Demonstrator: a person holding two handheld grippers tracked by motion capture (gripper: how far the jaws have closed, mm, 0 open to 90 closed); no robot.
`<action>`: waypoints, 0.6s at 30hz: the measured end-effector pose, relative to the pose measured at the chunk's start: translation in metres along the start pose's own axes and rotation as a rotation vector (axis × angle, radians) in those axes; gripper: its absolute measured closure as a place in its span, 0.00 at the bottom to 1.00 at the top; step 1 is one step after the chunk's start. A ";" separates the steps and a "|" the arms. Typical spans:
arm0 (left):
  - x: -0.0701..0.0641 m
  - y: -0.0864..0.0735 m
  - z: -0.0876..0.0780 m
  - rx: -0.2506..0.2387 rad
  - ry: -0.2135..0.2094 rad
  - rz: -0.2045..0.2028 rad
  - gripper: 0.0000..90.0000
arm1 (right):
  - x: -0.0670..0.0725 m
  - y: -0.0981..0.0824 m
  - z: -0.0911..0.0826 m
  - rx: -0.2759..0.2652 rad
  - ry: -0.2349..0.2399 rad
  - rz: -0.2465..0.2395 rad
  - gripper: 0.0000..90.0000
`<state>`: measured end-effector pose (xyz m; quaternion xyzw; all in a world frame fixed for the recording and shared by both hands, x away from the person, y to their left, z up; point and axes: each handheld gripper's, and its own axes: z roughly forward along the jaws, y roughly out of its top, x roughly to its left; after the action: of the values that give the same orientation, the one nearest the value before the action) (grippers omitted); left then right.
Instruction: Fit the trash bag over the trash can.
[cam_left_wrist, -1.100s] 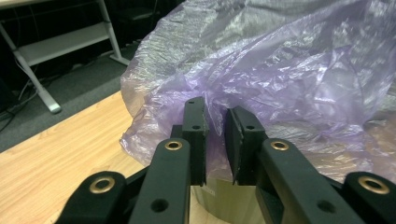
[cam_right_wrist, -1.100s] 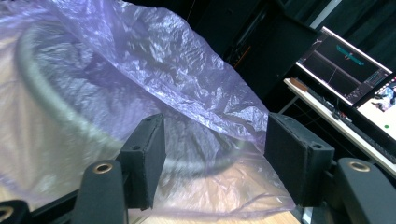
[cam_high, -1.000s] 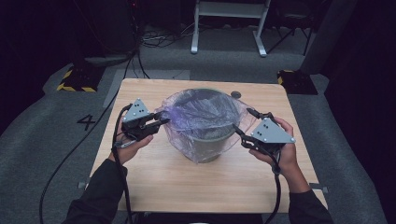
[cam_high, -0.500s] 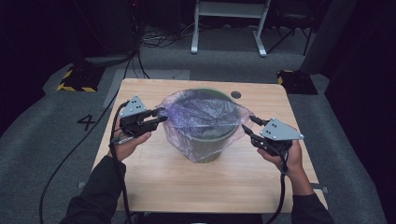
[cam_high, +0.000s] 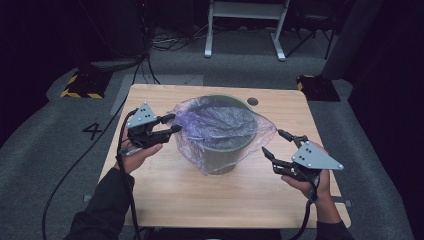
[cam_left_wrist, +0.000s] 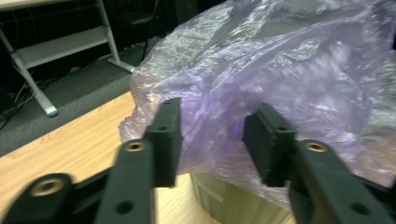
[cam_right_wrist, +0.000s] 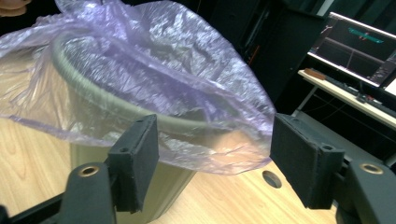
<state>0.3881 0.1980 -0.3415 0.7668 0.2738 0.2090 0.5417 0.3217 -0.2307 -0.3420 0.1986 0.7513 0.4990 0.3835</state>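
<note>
right tongs (cam_high: 277, 143) let go of purple bin liner (cam_high: 220, 122), backed off, spread | left tongs (cam_high: 170, 123) spread at its edge (not pinching) | liner draped over green bin (cam_high: 220, 161), looks done

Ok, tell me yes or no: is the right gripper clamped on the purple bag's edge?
No. In the right gripper view the right gripper has its jaws spread wide, with the purple bag hanging free beyond them.
</note>
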 end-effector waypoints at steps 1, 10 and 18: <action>-0.001 0.001 -0.003 -0.009 -0.003 0.002 0.50 | -0.002 0.001 -0.001 -0.001 -0.015 0.000 0.35; -0.014 0.013 -0.013 -0.033 -0.017 0.062 0.32 | -0.020 0.017 0.019 0.021 -0.024 -0.052 0.39; 0.001 0.020 -0.003 0.013 0.028 0.081 0.61 | -0.034 0.027 0.050 0.114 0.012 -0.117 0.84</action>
<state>0.3907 0.1951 -0.3213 0.7777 0.2512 0.2396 0.5241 0.3800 -0.2125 -0.3148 0.1728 0.7912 0.4333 0.3954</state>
